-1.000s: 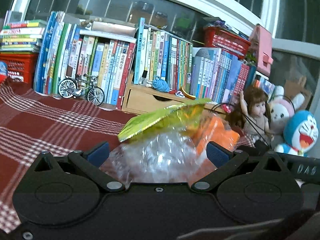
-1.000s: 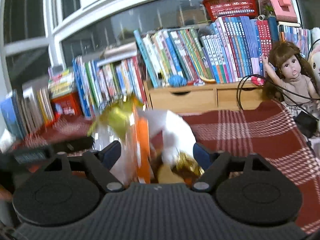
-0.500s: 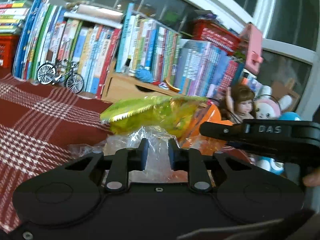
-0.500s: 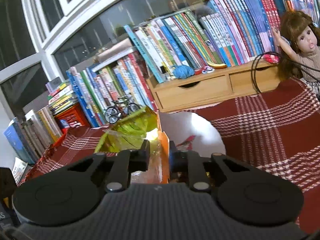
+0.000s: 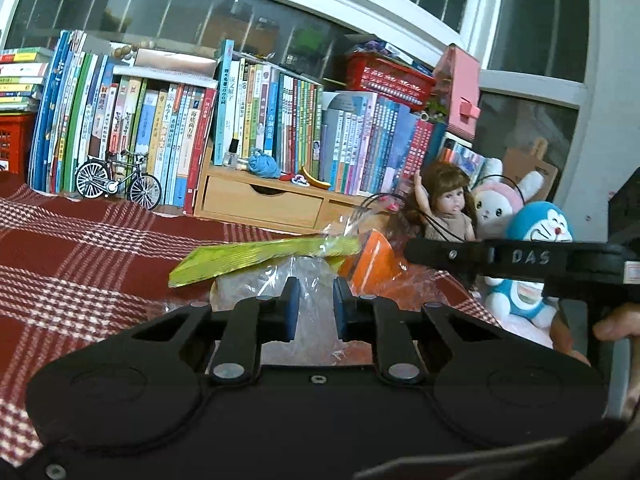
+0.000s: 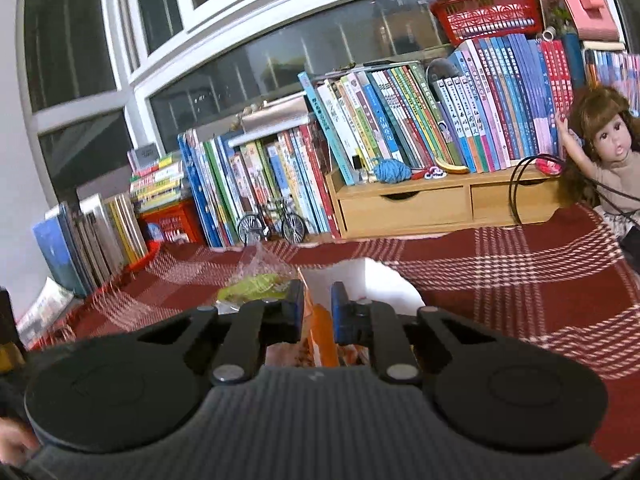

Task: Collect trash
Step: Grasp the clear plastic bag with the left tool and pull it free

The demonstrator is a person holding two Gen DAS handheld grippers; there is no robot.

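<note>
A: Where was the clear plastic bag [image 5: 316, 280]?
B: Pinched in the left gripper [image 5: 314, 307], wrappers at twelve o'clock. The right gripper [image 6: 317, 309] had just clamped the orange wrapper [image 6: 325, 336]

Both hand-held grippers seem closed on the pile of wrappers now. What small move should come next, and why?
Probably a slow, joint lift. The left hand-held gripper, whose jaws have just been closing, pinches the clear plastic bag; the right hand-held gripper, likewise, pinches the orange wrapper. The yellow-green wrapper only lies on top, so tilting might drop it onto the red plaid cloth.
</note>
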